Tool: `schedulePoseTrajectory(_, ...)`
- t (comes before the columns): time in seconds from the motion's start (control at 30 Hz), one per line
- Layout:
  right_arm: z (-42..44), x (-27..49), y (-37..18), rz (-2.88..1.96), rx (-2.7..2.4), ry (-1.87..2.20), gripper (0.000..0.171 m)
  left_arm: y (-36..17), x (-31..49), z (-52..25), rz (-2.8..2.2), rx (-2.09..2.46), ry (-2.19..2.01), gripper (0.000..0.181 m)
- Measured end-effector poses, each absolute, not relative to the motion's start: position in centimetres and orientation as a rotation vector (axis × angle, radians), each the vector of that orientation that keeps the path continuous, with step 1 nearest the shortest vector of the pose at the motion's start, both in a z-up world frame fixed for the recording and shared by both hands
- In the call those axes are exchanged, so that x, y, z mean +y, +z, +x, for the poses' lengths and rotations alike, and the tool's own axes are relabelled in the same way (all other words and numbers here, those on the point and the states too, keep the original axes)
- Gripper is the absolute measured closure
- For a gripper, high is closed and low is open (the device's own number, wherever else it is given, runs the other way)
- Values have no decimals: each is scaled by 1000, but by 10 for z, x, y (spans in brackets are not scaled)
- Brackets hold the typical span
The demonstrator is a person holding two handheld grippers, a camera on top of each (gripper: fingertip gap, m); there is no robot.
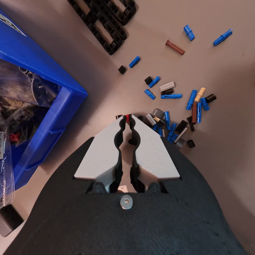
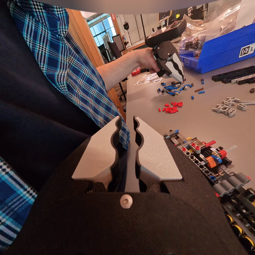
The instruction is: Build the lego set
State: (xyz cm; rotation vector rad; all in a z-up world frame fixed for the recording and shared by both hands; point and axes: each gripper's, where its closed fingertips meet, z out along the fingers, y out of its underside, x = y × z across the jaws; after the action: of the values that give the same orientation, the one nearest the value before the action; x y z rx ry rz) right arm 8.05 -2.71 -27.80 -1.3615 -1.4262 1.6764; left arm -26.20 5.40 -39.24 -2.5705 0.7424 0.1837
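My left gripper (image 1: 128, 116) points down at the grey table and is shut on a small red piece (image 1: 127, 119) held between its tips. It stands at the left edge of a loose pile of blue, black and grey pins (image 1: 167, 118). In the right wrist view the left gripper (image 2: 182, 80) shows farther off, tips at the pin pile (image 2: 171, 88). My right gripper (image 2: 127, 119) is open and empty, low at the table's near edge beside a person's plaid shirt. A partly built model (image 2: 200, 155) of black beams with red, grey and orange parts lies just right of it.
A blue bin (image 1: 45, 77) with bagged parts stands left of the left gripper; it also shows in the right wrist view (image 2: 220, 51). Black frames (image 1: 110, 27) lie beyond. A heap of red pieces (image 2: 171, 108), grey connectors (image 2: 226, 108) and long black beams (image 2: 234, 76) lie on the table. The grippers' ends are close to 35 cm from one another.
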Motion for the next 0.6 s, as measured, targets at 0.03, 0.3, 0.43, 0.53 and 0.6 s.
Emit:
schedulePoseTrajectory(0.03, 81, -27, -278, -1361, -1427, 1677, 157, -392, 54, -262, -2571, 741, 179, 179)
schedulePoseTrajectory(0.3, 81, -28, -277, -1356, -1427, 1677, 157, -380, 55, -257, -2533, 713, 158, 179)
schedulePoseTrajectory(0.43, 80, -29, -278, -1356, -1432, 1683, 157, -349, 55, -209, -2420, 818, 116, 179)
schedulePoseTrajectory(0.53, 80, -31, -278, -1353, -1438, 1682, 157, -341, 51, -159, -2347, 963, 62, 179)
schedulePoseTrajectory(0.6, 80, -31, -278, -1350, -1439, 1680, 157, -344, 46, -129, -2306, 1045, 8, 179)
